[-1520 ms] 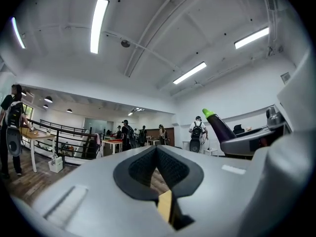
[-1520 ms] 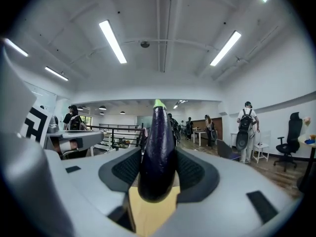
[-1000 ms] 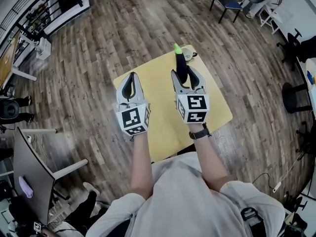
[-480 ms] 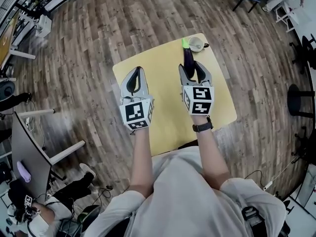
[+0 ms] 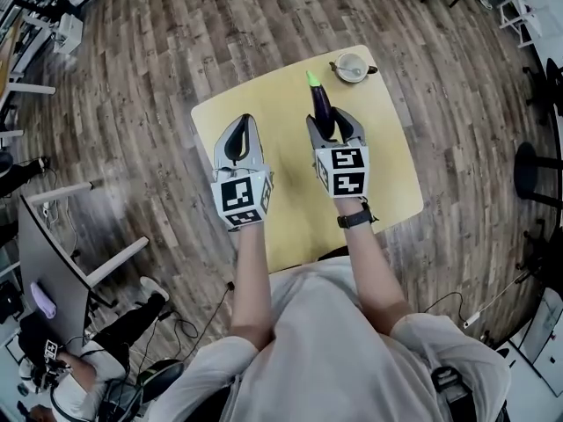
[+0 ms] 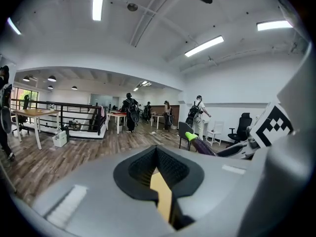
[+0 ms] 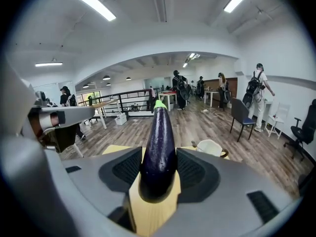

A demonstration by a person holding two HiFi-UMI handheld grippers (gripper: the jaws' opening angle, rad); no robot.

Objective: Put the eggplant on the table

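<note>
Nearest the camera, the person's grey-shirted torso (image 5: 334,359) filled the bottom of the head view, with both bare forearms reaching forward over a yellow surface (image 5: 290,222) and a dark watch (image 5: 355,220) on the right wrist. The left gripper (image 5: 241,123) hung over the left half of the surface with its jaws clenched together, tips meeting and nothing between them; its own view showed the black pads closed to a thin slit with the yellow surface beneath (image 6: 157,149). Just beside it on the right, the right gripper (image 5: 333,123) was clamped on the eggplant (image 5: 322,108), the pads pressing both sides of its thicker, blunt end. The dark purple eggplant was carried above the middle of the surface and not lying on it, sticking out beyond the jaw tips with its green cap (image 5: 311,79) aimed away from the person. In the right gripper view the eggplant (image 7: 158,147) rose up the centre of the picture between the jaws. Farther off, near the far right corner of the surface, stood a pale cup (image 5: 352,65), well apart from the eggplant. Beyond lay a wood-plank floor (image 5: 158,77), and several people (image 7: 178,88) stood far away in the room.
</note>
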